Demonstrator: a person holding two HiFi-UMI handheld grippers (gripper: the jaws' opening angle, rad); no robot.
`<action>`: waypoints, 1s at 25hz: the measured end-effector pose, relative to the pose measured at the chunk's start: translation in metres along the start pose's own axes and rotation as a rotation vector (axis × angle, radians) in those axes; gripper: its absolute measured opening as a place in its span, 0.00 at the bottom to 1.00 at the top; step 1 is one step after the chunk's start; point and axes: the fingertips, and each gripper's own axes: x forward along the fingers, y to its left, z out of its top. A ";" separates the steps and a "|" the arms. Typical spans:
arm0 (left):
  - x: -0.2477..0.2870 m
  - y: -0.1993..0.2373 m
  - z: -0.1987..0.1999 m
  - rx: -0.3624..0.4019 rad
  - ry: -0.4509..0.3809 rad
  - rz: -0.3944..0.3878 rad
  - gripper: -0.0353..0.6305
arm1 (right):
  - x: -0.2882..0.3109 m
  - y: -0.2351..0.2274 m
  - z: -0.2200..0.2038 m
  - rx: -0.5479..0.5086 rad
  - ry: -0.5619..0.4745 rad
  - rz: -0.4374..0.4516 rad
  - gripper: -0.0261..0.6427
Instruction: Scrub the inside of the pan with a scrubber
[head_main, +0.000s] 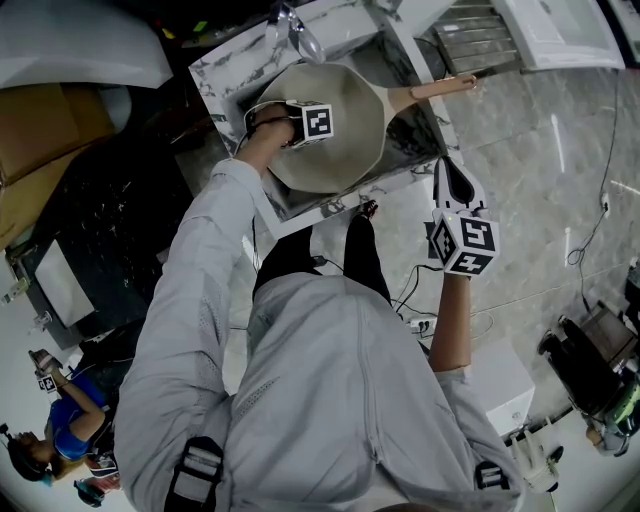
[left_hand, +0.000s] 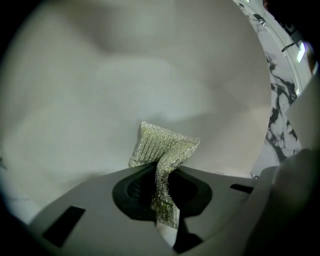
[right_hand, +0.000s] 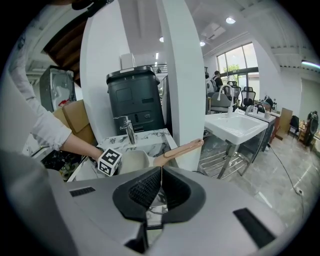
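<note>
A cream pan (head_main: 345, 125) with a wooden handle (head_main: 432, 90) rests over a marble sink. My left gripper (head_main: 300, 122) reaches into the pan and is shut on a glittery mesh scrubber (left_hand: 164, 150), which presses against the pale pan floor (left_hand: 125, 85). In the right gripper view the pan (right_hand: 132, 161) and its handle (right_hand: 182, 149) lie ahead, with the left gripper's marker cube (right_hand: 109, 162) at the pan's near rim. My right gripper (head_main: 452, 185) hangs off the counter's right side, away from the pan, its jaws shut with nothing between them (right_hand: 161, 172).
A chrome faucet (right_hand: 129, 131) stands behind the pan on the marble counter (head_main: 225, 75). A white pillar (right_hand: 180, 75) rises right of the sink, with a white basin (right_hand: 235, 125) and a dark bin (right_hand: 134, 100) beyond. Cables lie on the tiled floor (head_main: 560, 160).
</note>
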 end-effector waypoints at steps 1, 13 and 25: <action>-0.003 0.004 0.002 -0.025 -0.023 0.010 0.14 | 0.000 0.001 0.000 -0.001 0.001 0.001 0.09; -0.027 0.055 0.035 -0.278 -0.321 0.196 0.14 | 0.009 0.005 -0.001 -0.010 0.015 0.018 0.09; -0.064 0.062 0.088 -0.332 -0.610 0.209 0.14 | 0.012 0.008 -0.004 -0.007 0.020 0.024 0.09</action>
